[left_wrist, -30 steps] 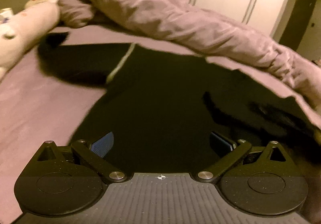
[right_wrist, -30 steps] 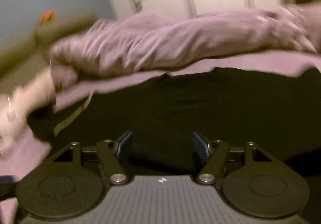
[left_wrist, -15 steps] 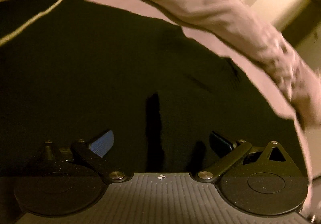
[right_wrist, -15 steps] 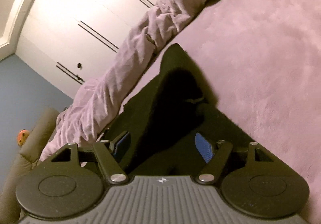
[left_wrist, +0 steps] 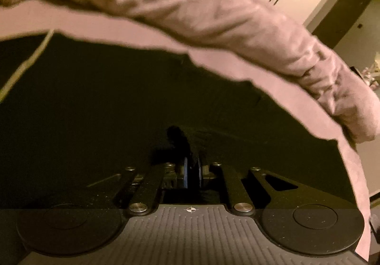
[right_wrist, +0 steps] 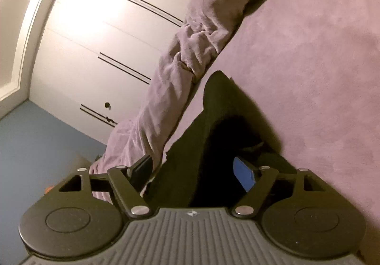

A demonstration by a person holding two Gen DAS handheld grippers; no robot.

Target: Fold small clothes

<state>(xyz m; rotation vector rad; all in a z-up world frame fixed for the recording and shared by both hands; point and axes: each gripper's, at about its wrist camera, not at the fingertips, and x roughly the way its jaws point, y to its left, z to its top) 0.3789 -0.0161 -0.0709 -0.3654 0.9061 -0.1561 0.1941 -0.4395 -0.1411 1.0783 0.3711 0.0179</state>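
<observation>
Pink bedsheet covers the bed and serves as the folding surface. A rumpled pink duvet is bunched along the far edge, clear of the work area. White wardrobe doors stand behind it.

The black garment lies mostly flat on the sheet and fills the left wrist view; a pale drawstring trails across its left part. In the right wrist view a narrow end of it runs out over the sheet.

Left gripper: jaws together, pinching a raised ridge of the black fabric, likely as the grip for the fold.

Right gripper: jaws apart and opening, fabric between them, blue pad not pressing on it. Looks like it is lining up on the edge, not gripping yet.
</observation>
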